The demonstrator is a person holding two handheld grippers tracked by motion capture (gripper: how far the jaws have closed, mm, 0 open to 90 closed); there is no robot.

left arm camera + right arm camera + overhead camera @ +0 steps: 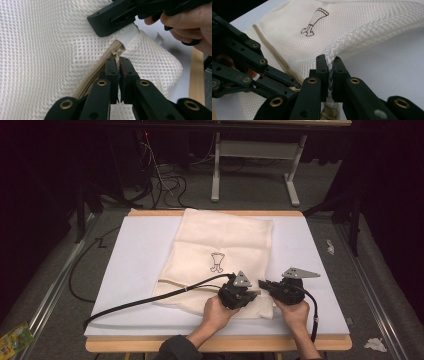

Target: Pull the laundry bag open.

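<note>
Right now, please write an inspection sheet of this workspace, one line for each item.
Surface: white board on a wooden table.
Job's things: cream mesh laundry bag lying flat; beige zipper near its front edge.
Clutter: nothing seen on the board.
Grippers: left gripper shut on the metal zipper pull; right gripper shut on the bag's edge.
Cables: black cable trailing left across the board.
Surroundings: grey floor, crumpled paper scraps, white desk frame.
</note>
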